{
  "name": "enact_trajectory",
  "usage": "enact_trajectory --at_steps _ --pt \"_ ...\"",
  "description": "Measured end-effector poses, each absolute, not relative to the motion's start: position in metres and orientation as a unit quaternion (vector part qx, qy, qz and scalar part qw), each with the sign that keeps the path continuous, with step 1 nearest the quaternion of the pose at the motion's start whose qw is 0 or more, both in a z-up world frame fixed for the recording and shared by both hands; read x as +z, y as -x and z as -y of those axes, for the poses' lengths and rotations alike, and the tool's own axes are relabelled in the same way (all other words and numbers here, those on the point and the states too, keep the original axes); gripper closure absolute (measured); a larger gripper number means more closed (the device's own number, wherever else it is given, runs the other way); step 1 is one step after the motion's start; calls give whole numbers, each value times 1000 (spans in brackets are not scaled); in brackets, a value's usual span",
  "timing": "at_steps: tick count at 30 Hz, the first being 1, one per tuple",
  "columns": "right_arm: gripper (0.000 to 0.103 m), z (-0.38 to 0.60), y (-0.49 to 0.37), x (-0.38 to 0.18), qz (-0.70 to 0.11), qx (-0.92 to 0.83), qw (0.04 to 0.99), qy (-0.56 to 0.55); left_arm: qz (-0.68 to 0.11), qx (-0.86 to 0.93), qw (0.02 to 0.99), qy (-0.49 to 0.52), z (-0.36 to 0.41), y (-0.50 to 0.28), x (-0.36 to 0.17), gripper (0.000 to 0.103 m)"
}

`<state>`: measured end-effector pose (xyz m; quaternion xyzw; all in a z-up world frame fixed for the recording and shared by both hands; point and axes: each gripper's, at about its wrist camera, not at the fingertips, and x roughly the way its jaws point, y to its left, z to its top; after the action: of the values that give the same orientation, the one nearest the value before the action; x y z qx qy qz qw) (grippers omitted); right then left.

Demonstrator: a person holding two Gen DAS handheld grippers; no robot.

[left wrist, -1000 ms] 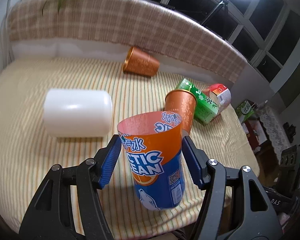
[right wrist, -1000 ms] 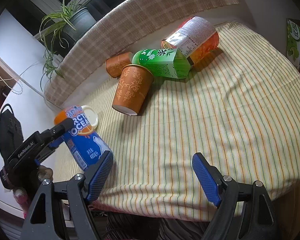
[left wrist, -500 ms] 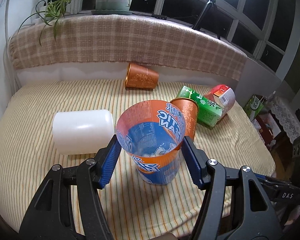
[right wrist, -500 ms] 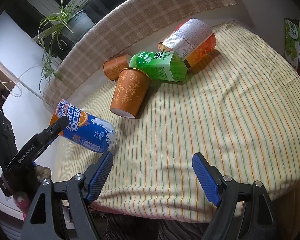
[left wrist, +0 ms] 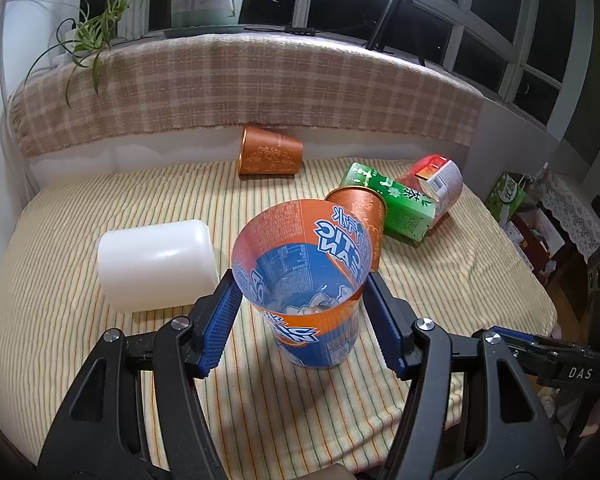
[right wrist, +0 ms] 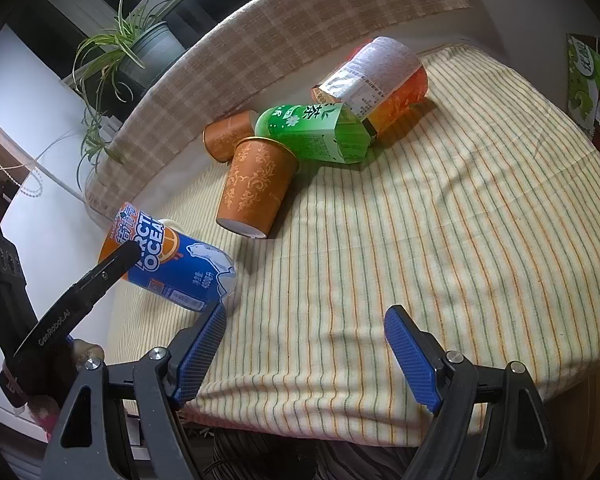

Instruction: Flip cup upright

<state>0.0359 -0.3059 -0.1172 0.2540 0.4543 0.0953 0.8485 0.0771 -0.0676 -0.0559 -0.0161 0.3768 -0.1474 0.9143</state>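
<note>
Striped cloth point(right wrist: 440, 240) lies open rightward (bottles point(right wrist: 312, 132) crowd the back).

Striped tablecloth point(left wrist: 80, 320) carries 6 cups point(left wrist: 270, 158), 5 toppled.

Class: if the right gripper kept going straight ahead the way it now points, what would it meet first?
Probably the striped cloth, since the right gripper points at bare cloth. Beyond lies the green carton, though depth is unclear.

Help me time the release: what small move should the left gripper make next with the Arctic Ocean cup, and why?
Probably open the left gripper and back off. The orange-and-blue Arctic Ocean paper cup between its blue pads seems upright, mouth up, base on or near the striped tablecloth. The right gripper is open and empty.
</note>
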Motion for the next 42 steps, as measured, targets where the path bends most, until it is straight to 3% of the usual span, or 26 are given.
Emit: enact_trajectory --at_steps 18,22,42 --pt "19 315 -31 -118 -449 87 849 -264 -384 -170 907 10 84 -72 -57 37" --pt "19 316 -30 -118 -449 85 849 -265 -385 -180 905 15 85 -70 -57 26" --pt "19 310 -24 -100 -420 72 874 -232 -379 -169 909 27 61 -50 -50 22"
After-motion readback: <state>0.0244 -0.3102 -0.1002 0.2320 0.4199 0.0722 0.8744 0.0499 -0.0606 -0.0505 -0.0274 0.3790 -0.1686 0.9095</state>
